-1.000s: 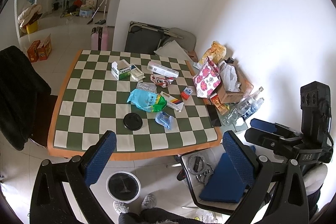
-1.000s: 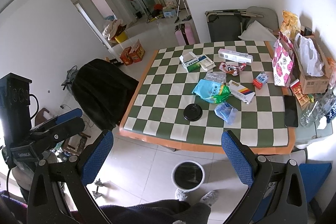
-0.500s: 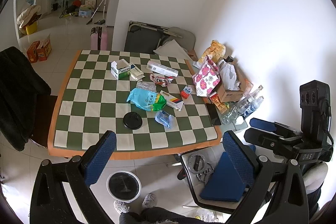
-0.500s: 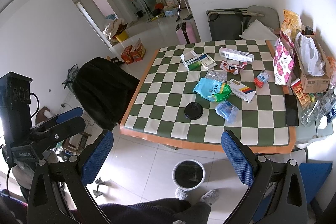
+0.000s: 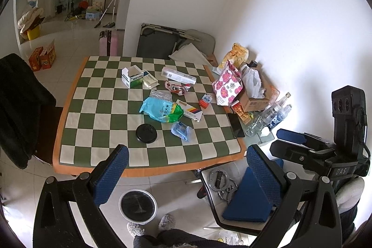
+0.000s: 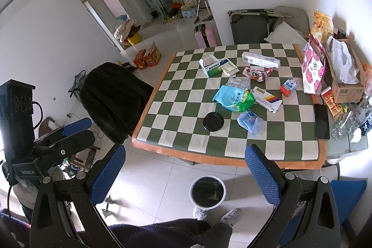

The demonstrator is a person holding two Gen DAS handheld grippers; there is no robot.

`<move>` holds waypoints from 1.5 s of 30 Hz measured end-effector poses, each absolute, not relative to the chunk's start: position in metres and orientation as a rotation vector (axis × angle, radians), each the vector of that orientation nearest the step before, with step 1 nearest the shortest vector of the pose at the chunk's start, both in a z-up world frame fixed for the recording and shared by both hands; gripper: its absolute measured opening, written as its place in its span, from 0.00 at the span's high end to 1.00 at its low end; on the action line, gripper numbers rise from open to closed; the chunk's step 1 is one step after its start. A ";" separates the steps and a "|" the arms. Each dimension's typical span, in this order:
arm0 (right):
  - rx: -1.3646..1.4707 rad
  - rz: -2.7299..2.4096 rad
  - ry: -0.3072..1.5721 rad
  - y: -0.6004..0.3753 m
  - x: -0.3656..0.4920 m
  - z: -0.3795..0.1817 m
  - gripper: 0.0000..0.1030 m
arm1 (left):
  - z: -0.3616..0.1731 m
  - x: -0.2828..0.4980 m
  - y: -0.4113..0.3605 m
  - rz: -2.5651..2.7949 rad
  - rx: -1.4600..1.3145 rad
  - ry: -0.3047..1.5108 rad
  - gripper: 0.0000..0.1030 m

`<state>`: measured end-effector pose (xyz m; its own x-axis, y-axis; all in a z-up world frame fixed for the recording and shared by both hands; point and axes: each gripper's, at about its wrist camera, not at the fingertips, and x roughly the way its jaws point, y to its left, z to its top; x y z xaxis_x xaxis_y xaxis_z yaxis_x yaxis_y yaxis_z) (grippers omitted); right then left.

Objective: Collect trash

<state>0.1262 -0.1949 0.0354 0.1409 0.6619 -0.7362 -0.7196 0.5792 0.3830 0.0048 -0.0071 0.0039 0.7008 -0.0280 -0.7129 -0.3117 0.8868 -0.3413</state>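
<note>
The trash [image 5: 162, 109] lies scattered mid-table [image 5: 76, 122], with the bin [image 5: 137, 203] on the floor below its near edge. Both the left tool [image 5: 186, 169] and right tool [image 6: 183, 169] gape empty, well short; the litter sits ahead, neither clearly nearer.

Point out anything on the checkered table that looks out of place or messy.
Loose litter sits mid-table: a crumpled blue-green bag, a torn red wrapper, a small blue packet, an opened white-green box with its flap up, and a black lid with no cup. The bin stands on the floor below.
</note>
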 end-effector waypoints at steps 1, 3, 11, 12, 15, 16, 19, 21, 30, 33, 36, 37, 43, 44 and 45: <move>-0.066 1.001 1.023 -0.196 0.127 0.035 0.00 | 0.004 0.005 -0.007 0.166 -0.465 0.785 0.00; -0.070 0.998 1.021 -0.194 0.127 0.035 0.00 | 0.004 0.005 -0.008 0.165 -0.465 0.786 0.00; -0.062 0.999 1.026 -0.190 0.123 0.035 0.00 | 0.004 0.005 -0.011 0.162 -0.465 0.786 0.00; -0.064 1.002 1.025 -0.192 0.125 0.034 0.00 | 0.003 0.005 -0.011 0.162 -0.464 0.785 0.00; -0.051 1.004 1.025 -0.191 0.114 0.027 0.00 | 0.003 0.005 -0.012 0.161 -0.460 0.785 0.00; -0.042 1.002 1.027 -0.190 0.109 0.023 0.00 | 0.003 0.006 -0.013 0.166 -0.457 0.786 0.00; -0.026 0.952 1.019 -0.189 0.110 0.023 0.00 | -0.002 0.009 -0.012 0.257 -0.395 0.793 0.00; -0.024 0.862 1.015 -0.187 0.113 0.017 0.00 | -0.010 0.018 -0.011 0.398 -0.279 0.797 0.00; -0.106 0.595 1.125 -0.154 0.189 -0.073 0.00 | -0.105 0.080 0.024 0.557 -0.172 0.952 0.00; -0.261 0.572 1.196 -0.122 0.228 -0.132 0.00 | -0.157 0.111 0.041 0.593 -0.206 1.070 0.00; -0.435 0.581 1.249 -0.087 0.270 -0.195 0.00 | -0.208 0.132 0.056 0.644 -0.259 1.174 0.00; -0.492 0.590 1.262 -0.075 0.284 -0.218 0.00 | -0.221 0.137 0.060 0.663 -0.275 1.200 0.00; -0.749 0.679 1.363 -0.013 0.342 -0.331 0.00 | -0.315 0.167 0.081 0.774 -0.500 1.394 0.00; -0.777 0.703 1.381 -0.004 0.349 -0.347 0.00 | -0.326 0.171 0.082 0.782 -0.531 1.418 0.00; -0.803 0.726 1.393 0.004 0.353 -0.362 0.00 | -0.334 0.175 0.083 0.787 -0.552 1.434 0.00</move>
<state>0.3531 0.0041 -0.3620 0.0547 -0.0246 -0.9982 -0.8323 0.5511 -0.0592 0.1754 0.0827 -0.3341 -0.0367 0.1432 -0.9890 -0.7570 0.6421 0.1211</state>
